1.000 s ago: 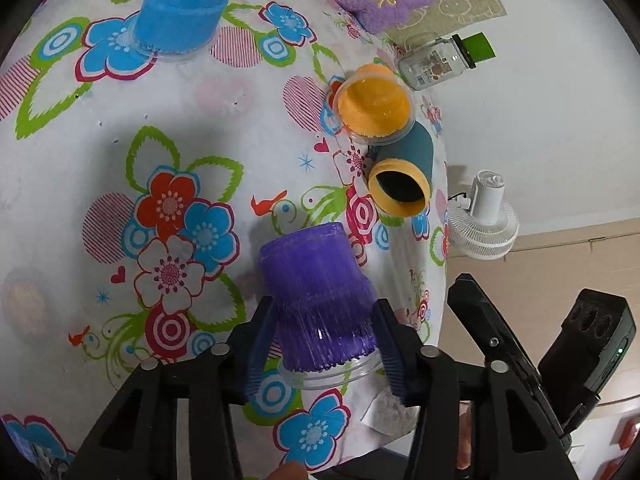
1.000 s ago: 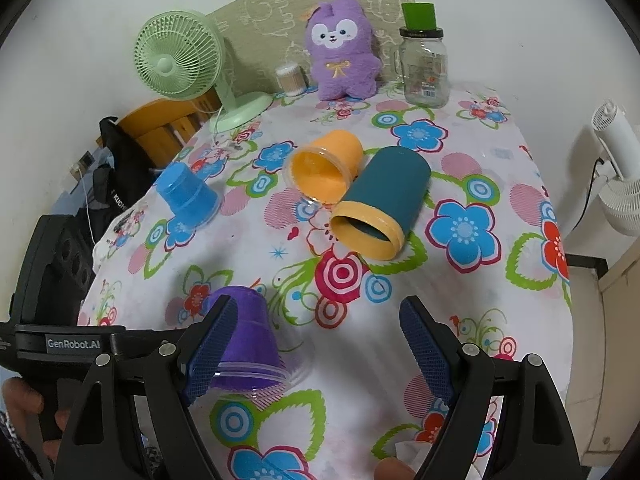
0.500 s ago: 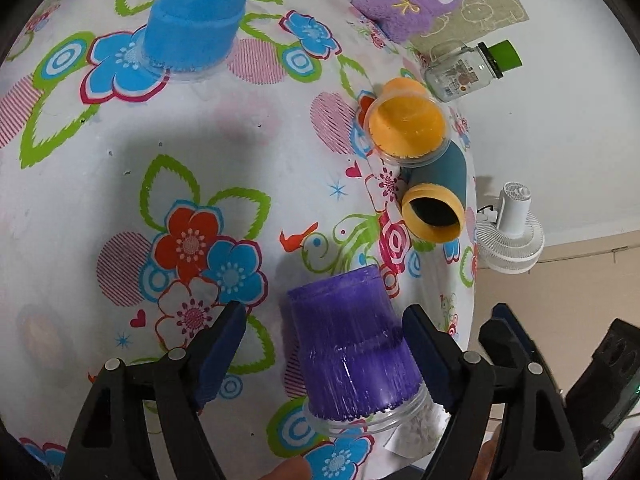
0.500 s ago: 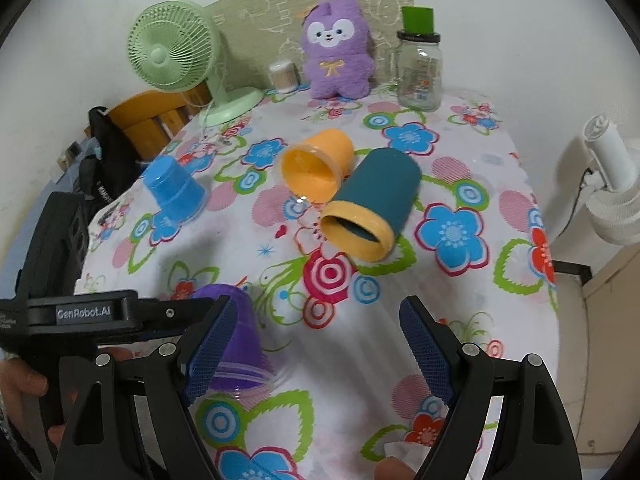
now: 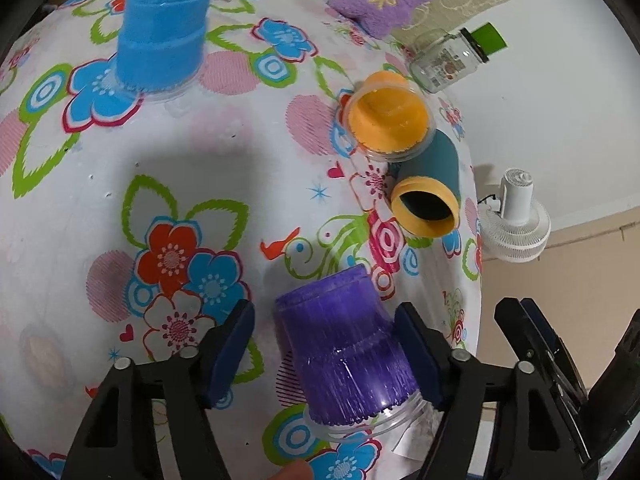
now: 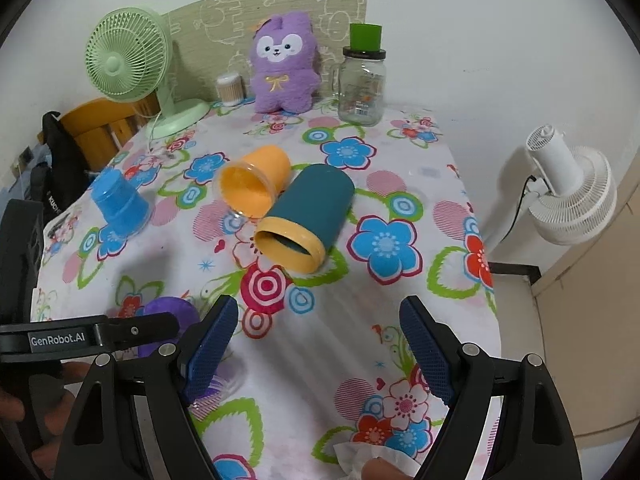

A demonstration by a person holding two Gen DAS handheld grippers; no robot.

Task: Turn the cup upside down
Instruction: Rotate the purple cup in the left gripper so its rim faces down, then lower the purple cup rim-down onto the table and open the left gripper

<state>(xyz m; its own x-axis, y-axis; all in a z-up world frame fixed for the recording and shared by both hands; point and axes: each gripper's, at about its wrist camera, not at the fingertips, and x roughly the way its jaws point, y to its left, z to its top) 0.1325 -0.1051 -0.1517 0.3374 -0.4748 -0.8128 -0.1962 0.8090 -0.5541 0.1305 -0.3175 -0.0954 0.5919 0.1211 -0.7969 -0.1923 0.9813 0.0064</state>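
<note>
A purple cup (image 5: pixel 344 348) stands upside down on the flowered tablecloth, rim down, between the fingers of my left gripper (image 5: pixel 326 354). The gripper is open and its pads stand apart from the cup's sides. In the right wrist view the purple cup (image 6: pixel 170 310) is partly hidden behind the left gripper's arm. My right gripper (image 6: pixel 316 354) is open and empty above the cloth. An orange cup (image 6: pixel 256 188) and a teal cup with a yellow rim (image 6: pixel 308 220) lie on their sides, touching. A blue cup (image 6: pixel 118 202) stands upside down at the left.
At the back of the table stand a green fan (image 6: pixel 128 68), a purple plush toy (image 6: pixel 284 68), a glass jar with a green lid (image 6: pixel 362 80) and a small container (image 6: pixel 230 88). A white fan (image 6: pixel 568 192) stands beyond the table's right edge. A tissue (image 6: pixel 360 458) lies at the front edge.
My left gripper has opened and let go of the purple cup, which now stands rim down on the cloth. My right gripper has stayed open and shifted slightly.
</note>
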